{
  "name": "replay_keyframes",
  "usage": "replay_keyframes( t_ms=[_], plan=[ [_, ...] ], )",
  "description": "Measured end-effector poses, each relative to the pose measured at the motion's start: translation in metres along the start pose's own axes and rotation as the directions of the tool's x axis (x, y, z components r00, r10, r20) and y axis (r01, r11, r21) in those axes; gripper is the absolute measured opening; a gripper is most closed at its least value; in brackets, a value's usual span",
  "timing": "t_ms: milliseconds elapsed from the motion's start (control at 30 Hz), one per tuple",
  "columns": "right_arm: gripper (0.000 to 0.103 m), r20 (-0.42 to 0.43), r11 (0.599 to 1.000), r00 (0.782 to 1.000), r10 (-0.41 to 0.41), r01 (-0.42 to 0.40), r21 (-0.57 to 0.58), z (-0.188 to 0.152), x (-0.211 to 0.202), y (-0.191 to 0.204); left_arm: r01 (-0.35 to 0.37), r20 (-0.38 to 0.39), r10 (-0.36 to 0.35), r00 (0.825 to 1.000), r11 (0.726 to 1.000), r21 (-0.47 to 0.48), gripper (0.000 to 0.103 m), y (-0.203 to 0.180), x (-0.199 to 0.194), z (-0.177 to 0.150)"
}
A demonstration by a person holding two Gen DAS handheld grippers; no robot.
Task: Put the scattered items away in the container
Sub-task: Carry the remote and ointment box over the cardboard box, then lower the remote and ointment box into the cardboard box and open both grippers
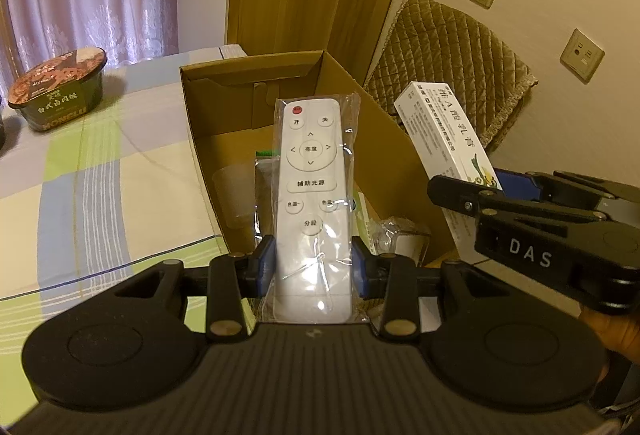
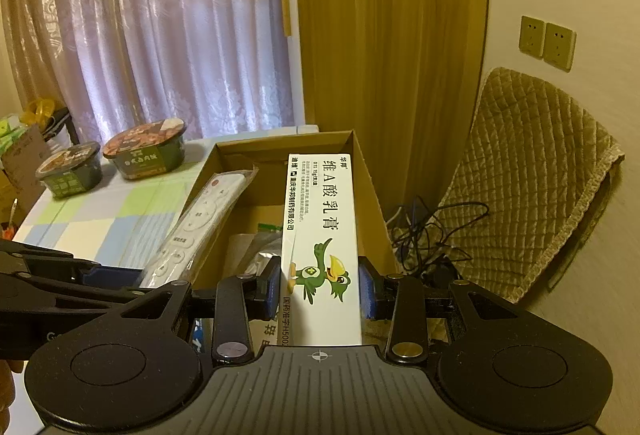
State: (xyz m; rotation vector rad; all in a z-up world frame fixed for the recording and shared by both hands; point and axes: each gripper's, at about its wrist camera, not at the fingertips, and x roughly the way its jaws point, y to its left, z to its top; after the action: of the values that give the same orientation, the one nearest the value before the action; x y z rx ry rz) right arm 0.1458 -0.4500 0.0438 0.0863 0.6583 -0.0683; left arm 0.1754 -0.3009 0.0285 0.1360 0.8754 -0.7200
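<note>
1. The cardboard box stands open on the table, already holding a few items.
2. The left gripper clamps the bagged remote above it; the slick bag could slip.
3. The right gripper pinches the ointment carton nearby; simultaneous drops risk collision.

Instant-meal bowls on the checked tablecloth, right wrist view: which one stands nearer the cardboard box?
The larger bowl with the reddish-brown lid stands nearer the open cardboard box; the smaller dark-green bowl sits farther left.
</note>
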Motion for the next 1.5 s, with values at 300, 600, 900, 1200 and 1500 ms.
replay_keyframes(
  t_ms=[300,600,900,1200,1500],
  plan=[
    [0.041,-0.007,1.000,1.000,-0.003,0.003,0.000,0.004,0.012,-0.003,0.006,0.000,-0.006,1.000,1.000,-0.021,0.033,0.007,0.011,0.005],
    [0.041,-0.015,1.000,1.000,-0.006,0.006,0.000,0.006,0.021,-0.008,0.006,0.002,-0.006,1.000,0.999,-0.051,0.033,0.010,0.023,0.012],
    [0.041,-0.020,1.000,1.000,-0.004,0.004,-0.001,0.006,0.027,-0.010,-0.047,0.001,0.047,0.999,0.997,-0.061,0.063,0.016,0.031,0.011],
    [0.041,-0.028,1.000,1.000,0.002,-0.002,-0.004,0.005,0.028,-0.004,-0.056,0.000,0.056,0.998,0.996,-0.067,0.063,0.024,0.025,0.008],
    [0.041,-0.034,1.000,0.999,0.008,-0.009,-0.019,0.009,0.034,0.002,-0.054,0.007,0.054,0.999,0.996,-0.073,0.063,0.027,0.020,0.006]
  ],
)
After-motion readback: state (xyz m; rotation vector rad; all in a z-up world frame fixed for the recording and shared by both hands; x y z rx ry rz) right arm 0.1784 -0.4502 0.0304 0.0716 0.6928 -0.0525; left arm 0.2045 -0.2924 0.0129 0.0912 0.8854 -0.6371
